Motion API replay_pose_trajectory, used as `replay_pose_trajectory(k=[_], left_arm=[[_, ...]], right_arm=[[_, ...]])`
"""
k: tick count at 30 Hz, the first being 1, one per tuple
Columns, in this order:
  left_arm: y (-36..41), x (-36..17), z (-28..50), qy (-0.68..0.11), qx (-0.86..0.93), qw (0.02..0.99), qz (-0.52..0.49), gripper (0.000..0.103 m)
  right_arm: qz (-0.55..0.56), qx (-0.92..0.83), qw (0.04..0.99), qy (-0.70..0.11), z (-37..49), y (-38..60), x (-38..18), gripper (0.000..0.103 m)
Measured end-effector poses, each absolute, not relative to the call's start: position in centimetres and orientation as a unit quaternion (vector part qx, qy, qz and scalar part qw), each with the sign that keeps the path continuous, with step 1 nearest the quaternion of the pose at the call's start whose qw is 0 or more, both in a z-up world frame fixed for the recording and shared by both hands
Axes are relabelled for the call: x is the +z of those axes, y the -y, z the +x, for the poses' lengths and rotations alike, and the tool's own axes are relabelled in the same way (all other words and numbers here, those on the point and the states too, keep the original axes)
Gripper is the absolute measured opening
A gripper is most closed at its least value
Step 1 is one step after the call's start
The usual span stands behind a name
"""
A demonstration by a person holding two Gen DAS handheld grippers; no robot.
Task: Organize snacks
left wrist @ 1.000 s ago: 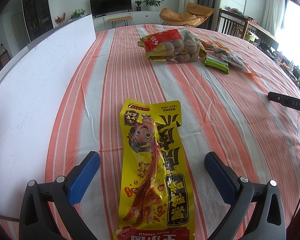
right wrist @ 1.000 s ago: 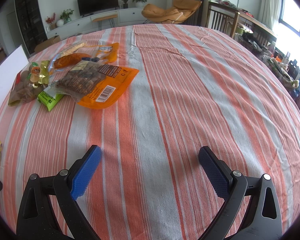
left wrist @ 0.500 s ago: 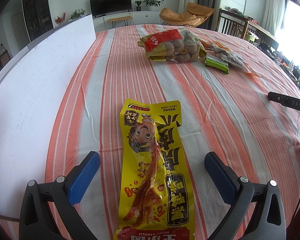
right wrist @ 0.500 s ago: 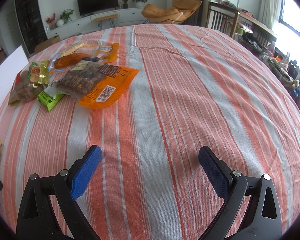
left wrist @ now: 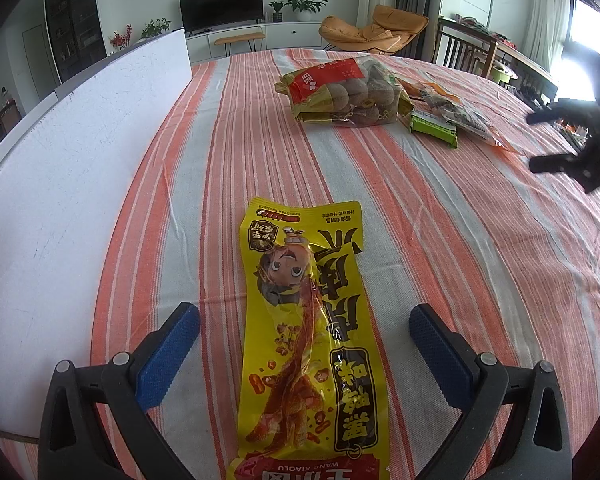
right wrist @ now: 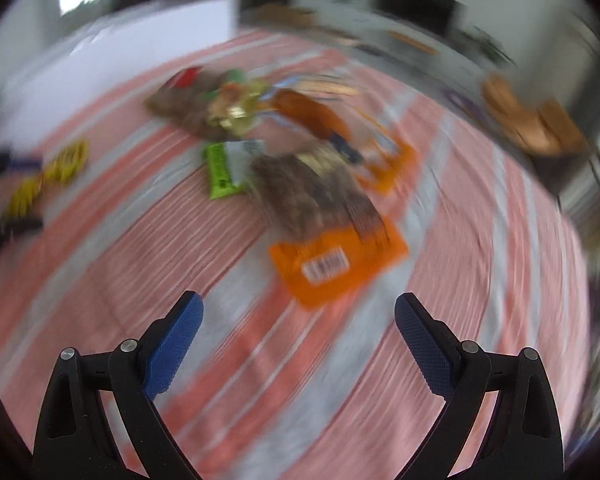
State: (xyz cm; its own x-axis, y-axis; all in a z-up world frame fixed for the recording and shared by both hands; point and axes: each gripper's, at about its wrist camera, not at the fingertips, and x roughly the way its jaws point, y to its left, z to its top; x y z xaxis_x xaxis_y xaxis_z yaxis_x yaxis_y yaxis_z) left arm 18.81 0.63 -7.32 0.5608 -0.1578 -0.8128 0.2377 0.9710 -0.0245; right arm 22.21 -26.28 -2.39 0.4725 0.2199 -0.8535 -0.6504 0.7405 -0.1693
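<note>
With both grippers spread wide and empty, the right gripper [right wrist: 298, 336] faces the orange packet [right wrist: 340, 266] at frame centre and should probably descend squarely over its near edge before pinching, while the left gripper [left wrist: 304, 344] straddles the yellow packet [left wrist: 304, 320].

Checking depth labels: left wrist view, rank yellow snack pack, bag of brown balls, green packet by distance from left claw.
1. yellow snack pack, between the left claw fingers.
2. bag of brown balls, far centre.
3. green packet, far right; close to the bag's range.
</note>
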Motion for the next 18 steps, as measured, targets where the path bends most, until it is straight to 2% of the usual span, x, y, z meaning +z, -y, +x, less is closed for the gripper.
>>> replay_pose_trajectory(k=[4, 10, 12, 13, 14, 18], left_arm=[[-0.6, -7.3, 18.8, -0.455, -0.112, 0.882, 0.044, 0.103], [-0.6, -7.3, 18.8, -0.455, -0.112, 0.882, 0.044, 0.103], [-0.6, -7.3, 18.8, -0.455, -0.112, 0.882, 0.044, 0.103], [-0.6, -7.3, 18.8, -0.455, -0.112, 0.882, 0.044, 0.103], [-0.6, -7.3, 18.8, -0.455, -0.112, 0.882, 0.044, 0.103], [-0.6, -7.3, 18.8, -0.455, -0.112, 0.882, 0.044, 0.103]], right_arm=[[-0.299, 0.291, 0.776, -0.474, 28.0, 23.7, -3.4, 0.098], [-0.224, 0.287, 0.762, -0.536, 34.0, 22.1, -5.7, 0.096], [-0.205, 0.275, 0.764, -0.546, 34.0, 22.2, -5.9, 0.088], [-0.203, 0.268, 0.769, -0.543, 33.5, 22.3, -5.7, 0.076], [-0.194, 0.259, 0.775, -0.543, 32.9, 22.6, -5.5, 0.07], [-0.156, 0.24, 0.776, -0.562, 28.9, 23.2, -5.5, 0.068]])
